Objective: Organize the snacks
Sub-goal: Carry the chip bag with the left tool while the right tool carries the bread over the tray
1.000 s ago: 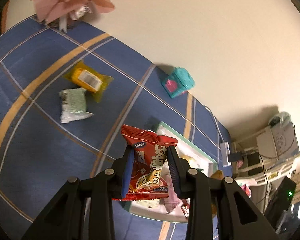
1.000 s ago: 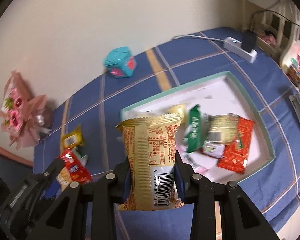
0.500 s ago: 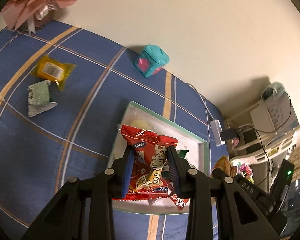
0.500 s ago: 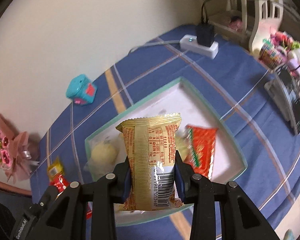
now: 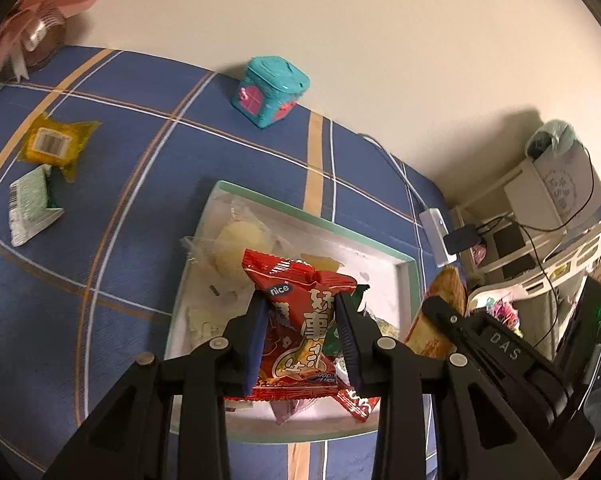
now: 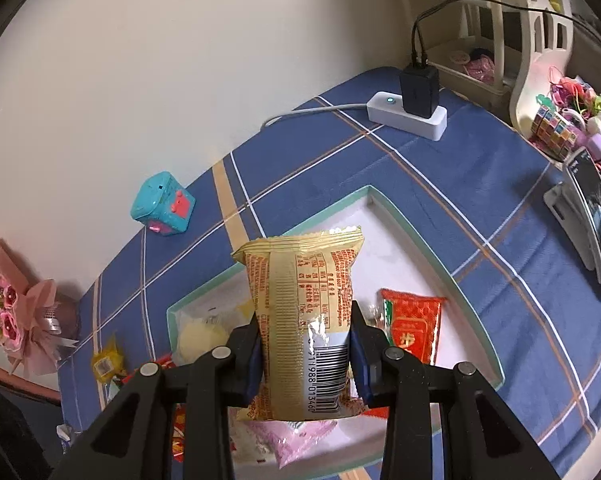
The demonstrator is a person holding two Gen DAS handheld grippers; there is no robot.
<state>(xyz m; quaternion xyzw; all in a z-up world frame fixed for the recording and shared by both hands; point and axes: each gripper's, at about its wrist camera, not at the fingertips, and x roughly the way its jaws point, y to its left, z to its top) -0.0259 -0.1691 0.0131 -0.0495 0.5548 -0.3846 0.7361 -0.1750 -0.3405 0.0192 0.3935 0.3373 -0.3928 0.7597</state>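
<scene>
Jaws, both grippers: pressed onto a snack packet each, none spread

Landmark: tray (image 5: 404, 268), shallow, rectangular, white floor with a pale green rim, lying on a blue plaid cloth (image 5: 60, 300)

Item 1: left gripper (image 5: 300, 340), black fingers with blue pads, pinching a red packet (image 5: 304, 332); glossy crinkled foil, printed characters, serrated seams; held above the near part of the tray

Item 2: right gripper (image 6: 308, 356), same build, pinching a gold packet (image 6: 304, 312); pillow-shaped foil, back seam and barcode facing the camera; held upright above the near edge of the tray (image 6: 476, 312)

Item 3: contents already in the tray: a pale round cake (image 6: 200, 336) in clear wrap at the left end, a flat red sachet (image 6: 412, 324) at the middle, a pink pouch (image 6: 296, 436) at the near rim, smaller wrappers partly hidden

Item 4: still outside the tray, well to its left: a yellow packet (image 5: 56, 144) with a barcode label and a green-and-white packet (image 5: 32, 204), touching each other

Item 5: teal toy box (image 5: 270, 92), beyond the tray near the wall

Step in hand, as judged: carrying two packets over the tray for deposit. Next move calls for lowering each packet toward a bare patch of the floor, then parting the pads; slippery foil should fall free, though the crowded near end may make packets pile up
</scene>
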